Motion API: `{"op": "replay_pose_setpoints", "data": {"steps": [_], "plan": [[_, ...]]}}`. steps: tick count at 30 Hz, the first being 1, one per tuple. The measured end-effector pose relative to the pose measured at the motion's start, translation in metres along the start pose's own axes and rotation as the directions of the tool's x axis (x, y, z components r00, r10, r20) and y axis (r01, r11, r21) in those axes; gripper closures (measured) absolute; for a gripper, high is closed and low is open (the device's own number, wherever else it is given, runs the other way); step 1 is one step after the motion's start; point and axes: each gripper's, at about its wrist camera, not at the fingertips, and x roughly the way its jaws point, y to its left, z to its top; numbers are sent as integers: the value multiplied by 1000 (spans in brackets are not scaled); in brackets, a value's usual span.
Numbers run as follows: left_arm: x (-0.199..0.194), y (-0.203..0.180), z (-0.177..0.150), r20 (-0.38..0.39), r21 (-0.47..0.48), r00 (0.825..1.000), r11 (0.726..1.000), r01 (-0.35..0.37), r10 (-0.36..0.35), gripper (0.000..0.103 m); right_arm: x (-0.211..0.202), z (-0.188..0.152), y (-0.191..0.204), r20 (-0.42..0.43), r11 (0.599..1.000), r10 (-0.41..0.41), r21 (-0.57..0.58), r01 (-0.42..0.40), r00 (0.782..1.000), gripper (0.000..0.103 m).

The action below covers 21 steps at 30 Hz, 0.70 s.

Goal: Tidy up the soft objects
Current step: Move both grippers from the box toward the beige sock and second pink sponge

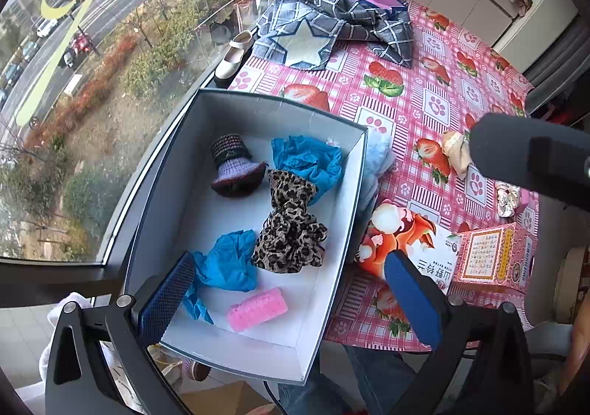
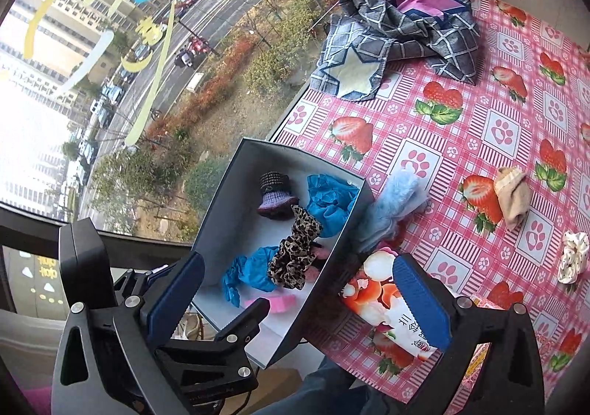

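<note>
The open grey cardboard box [image 1: 206, 171] holds 2 crumpled blue cloths [image 1: 226, 260], 1 leopard-print scrunchie [image 1: 289, 230], 1 crocheted purple hat [image 1: 236, 166] and 1 pink roll [image 1: 257, 309]. Both the left gripper [image 1: 291, 289] and right gripper [image 2: 300, 299] gape empty above it. Only the right view shows 1 white scrunchie [image 2: 572, 262] right of the box.

I read only a few large Chinese characters, seen upside down, on the white part of the orange packet [image 1: 409, 241] beside the box, among them 山野 and 三; the print on the pink box [image 1: 490, 256] is too small.
</note>
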Motion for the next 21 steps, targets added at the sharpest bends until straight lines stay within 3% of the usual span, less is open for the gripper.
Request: {"op": "replay_pose_setpoints", "data": {"steps": [11, 21], "plan": [[-3, -20, 10, 26, 51, 1000, 999, -1, 0, 1, -25, -2, -32, 56, 997, -40, 74, 35, 998, 0], [-3, -56, 25, 29, 126, 999, 992, 28, -32, 1, -55, -9, -95, 27, 978, -52, 202, 46, 998, 0]]}}
